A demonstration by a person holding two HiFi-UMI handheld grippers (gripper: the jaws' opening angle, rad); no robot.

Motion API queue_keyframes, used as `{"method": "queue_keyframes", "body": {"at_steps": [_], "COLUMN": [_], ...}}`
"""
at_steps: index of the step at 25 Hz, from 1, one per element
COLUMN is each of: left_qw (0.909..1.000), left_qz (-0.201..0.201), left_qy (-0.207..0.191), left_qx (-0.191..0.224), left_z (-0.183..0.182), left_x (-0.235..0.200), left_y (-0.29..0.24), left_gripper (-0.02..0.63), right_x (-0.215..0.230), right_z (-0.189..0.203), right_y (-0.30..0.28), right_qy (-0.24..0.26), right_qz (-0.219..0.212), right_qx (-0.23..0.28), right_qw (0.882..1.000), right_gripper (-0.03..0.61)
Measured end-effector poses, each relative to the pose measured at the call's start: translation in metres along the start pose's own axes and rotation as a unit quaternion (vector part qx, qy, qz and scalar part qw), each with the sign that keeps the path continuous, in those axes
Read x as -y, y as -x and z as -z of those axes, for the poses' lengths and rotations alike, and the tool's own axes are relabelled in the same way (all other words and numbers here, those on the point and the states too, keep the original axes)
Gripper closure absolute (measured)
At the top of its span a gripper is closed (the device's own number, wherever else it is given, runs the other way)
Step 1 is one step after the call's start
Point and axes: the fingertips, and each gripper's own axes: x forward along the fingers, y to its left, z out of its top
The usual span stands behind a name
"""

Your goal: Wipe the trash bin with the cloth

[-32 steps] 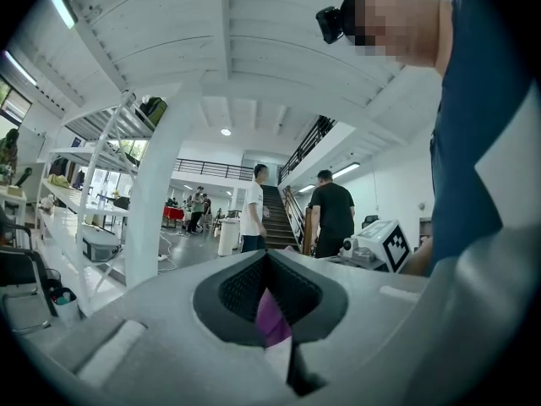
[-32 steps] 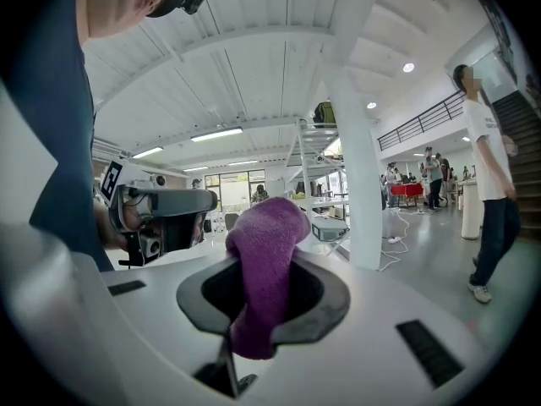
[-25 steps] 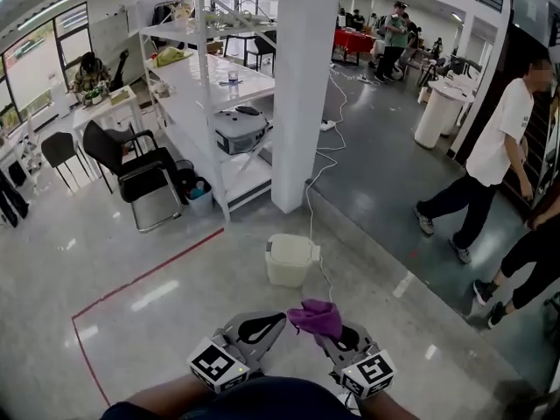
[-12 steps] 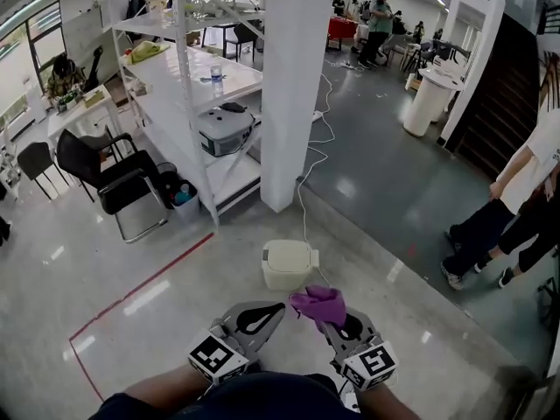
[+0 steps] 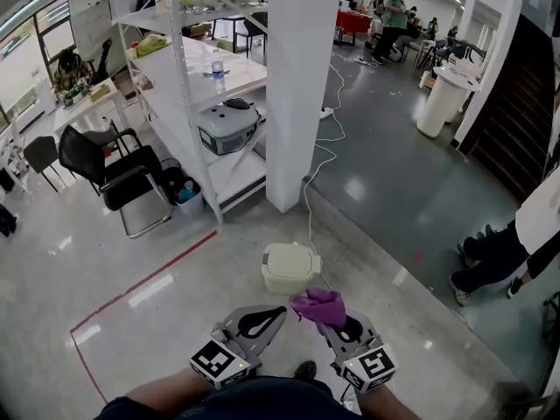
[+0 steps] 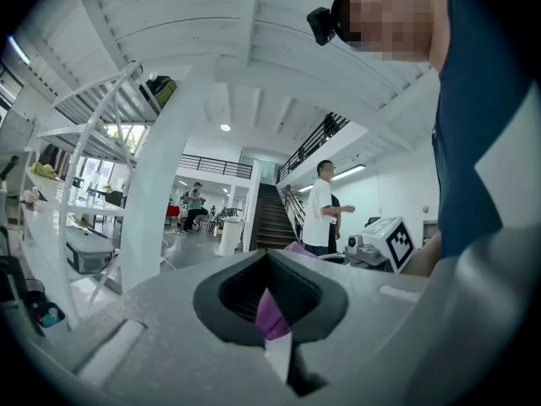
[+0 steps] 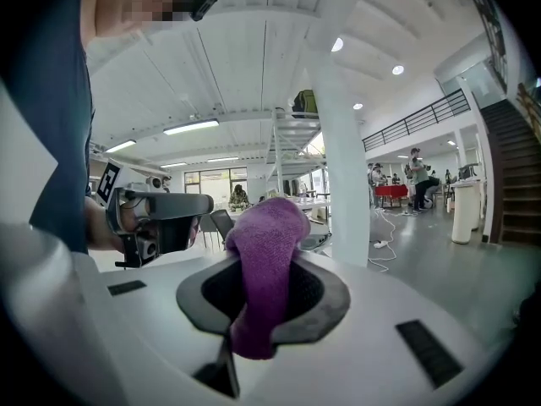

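A cream trash bin [image 5: 290, 268] with its lid down stands on the pale floor just ahead of both grippers. In the head view my right gripper [image 5: 327, 315] is shut on a purple cloth [image 5: 318, 305], which bunches over its tips a little short of the bin. The right gripper view shows that cloth [image 7: 264, 265] clamped between the jaws and hanging out of them. My left gripper [image 5: 272, 312] sits beside it at the left, jaws together, holding nothing I can make out. From the left gripper view [image 6: 269, 259] only a purple sliver shows in the gap.
A white pillar [image 5: 302, 86] rises behind the bin, with a white cable [image 5: 313, 173] trailing past it. A shelving rack [image 5: 188, 103] and black chair [image 5: 122, 178] stand at the left. Red tape [image 5: 140, 280] crosses the floor. A person's legs [image 5: 503, 252] are at the right.
The person at the right has walked further right, now partly out of frame. Both grippers and the cloth keep about the same place before the bin.
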Motion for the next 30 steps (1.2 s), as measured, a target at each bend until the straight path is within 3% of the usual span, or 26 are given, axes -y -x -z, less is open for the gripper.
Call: {"method": "queue_keyframes", "body": {"at_steps": [10, 17, 30], "left_qw": [0.9979, 0.9982, 0.9982], "left_qz": [-0.064, -0.060, -0.057], "left_qy": [0.004, 0.002, -0.012], "left_qx": [-0.003, -0.002, -0.017], "left_z": [0.039, 0.074, 0.235], "left_x": [-0.028, -0.066, -0.137], "left_y": [-0.053, -0.069, -0.106], "left_gripper": [0.611, 0.611, 0.611], "right_x": [0.069, 0.094, 0.138], "right_z": [0.032, 0.060, 0.209], "right_y": [-0.021, -0.056, -0.144], "right_qy": [0.005, 0.004, 0.007], "right_qz": [-0.036, -0.019, -0.007], "right_qx": [-0.006, 0.000, 0.000], "right_qw": [0.999, 1.000, 1.000], "right_gripper": [0.499, 0.499, 0.499]}}
